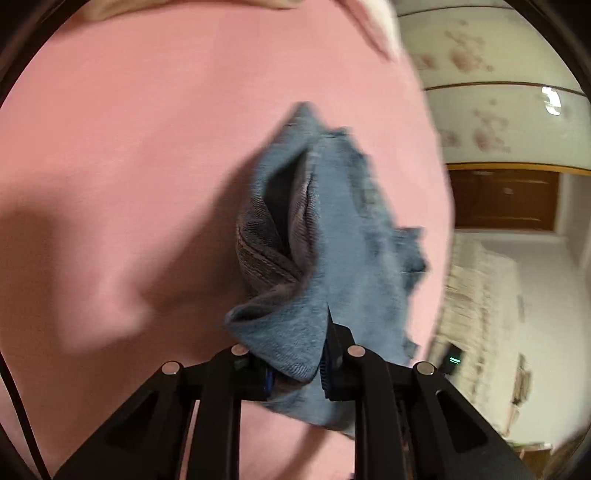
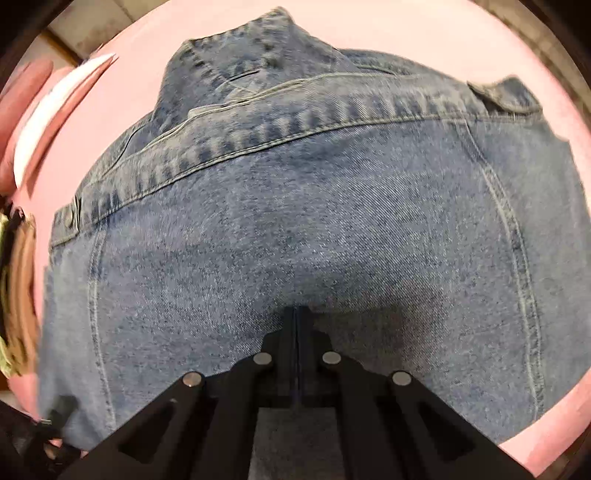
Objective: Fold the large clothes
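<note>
The jacket (image 2: 295, 221) fills the right wrist view, blue denim spread back-up on the pink sheet (image 2: 369, 26), collar at the top of the frame, yoke seam running across the upper middle, a buttoned tab at the far left edge. It looks mostly flat here, so the body lies laid out and the folding seems barely begun.

Over in the left wrist view, a bunched piece of the same denim (image 1: 332, 229) rises through the centre of the frame, lifted clear of the sheet (image 1: 129, 147), an open hem or cuff showing its paler inside. The left gripper (image 1: 295, 363) at bottom centre has its jaws clamped on that bunch, cloth pinched between the pads. Which part of the jacket it is, sleeve or hem corner, I cannot say for sure.

The right gripper (image 2: 297, 332) sits at lower centre with jaws fully closed, nothing between them, tips against or just above the back panel, likely pinning it.

Left to do, by my reading: carry the lifted part over, then fold the rest.

A wardrobe (image 1: 498, 48) curves along the upper right.
</note>
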